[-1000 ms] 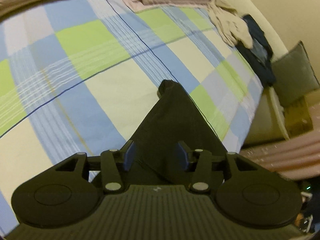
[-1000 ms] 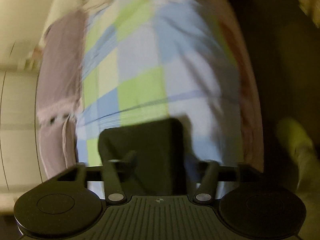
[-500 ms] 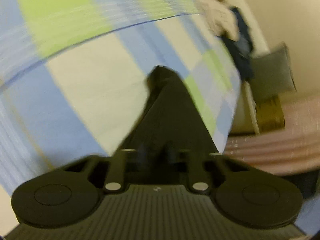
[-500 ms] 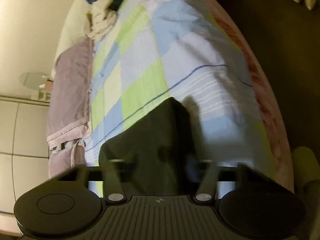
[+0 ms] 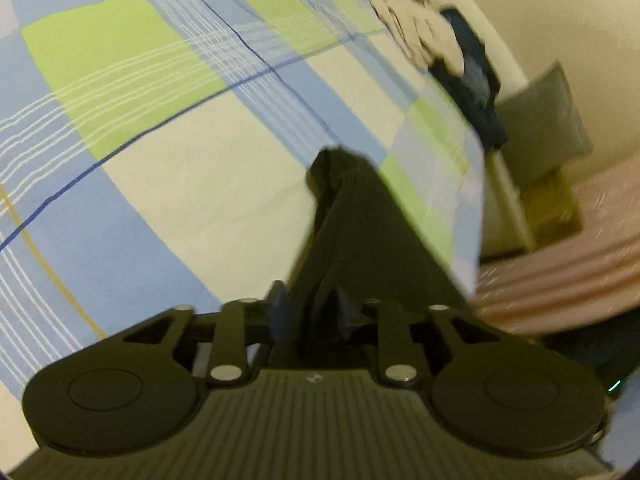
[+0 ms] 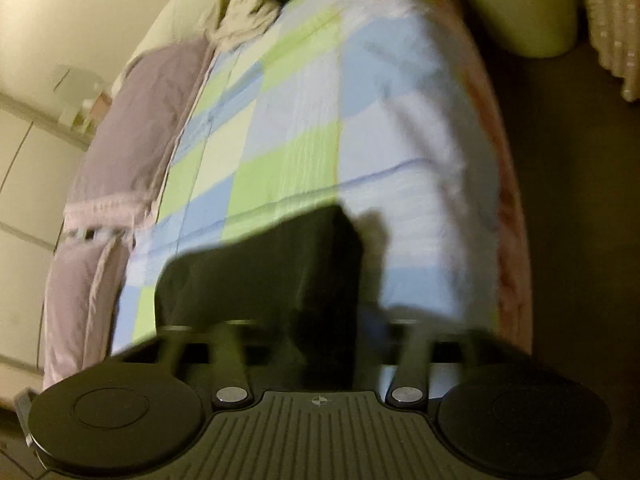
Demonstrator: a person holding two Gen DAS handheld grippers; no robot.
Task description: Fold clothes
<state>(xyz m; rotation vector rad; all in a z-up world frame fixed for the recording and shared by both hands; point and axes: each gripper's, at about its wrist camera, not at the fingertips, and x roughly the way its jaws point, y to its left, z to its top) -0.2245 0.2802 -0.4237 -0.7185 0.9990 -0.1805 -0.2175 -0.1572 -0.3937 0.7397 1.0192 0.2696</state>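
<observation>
A black garment (image 5: 360, 232) stretches from my left gripper (image 5: 311, 308) out over the checked bed sheet (image 5: 160, 168), and its far end (image 5: 334, 162) rests on the sheet. The left gripper is shut on the cloth's near edge. In the right wrist view the same black garment (image 6: 260, 276) lies across the sheet (image 6: 400, 152) right in front of my right gripper (image 6: 320, 320). Its linkage arms are spread wide and one blue fingertip (image 6: 372, 320) shows beside the cloth. The other finger is hidden behind the fabric. This view is blurred.
A heap of beige clothes (image 5: 420, 36) and dark blue clothes (image 5: 472, 80) sits at the far corner of the bed. A mauve blanket (image 6: 132, 128) runs along one side. A grey cushion (image 5: 548, 120) and the floor lie beyond the bed's edge (image 5: 480, 200).
My left gripper has shut on the black garment and lifted its near edge. The right wrist view has swung over the bed, with the garment staying in front of the fingers.
</observation>
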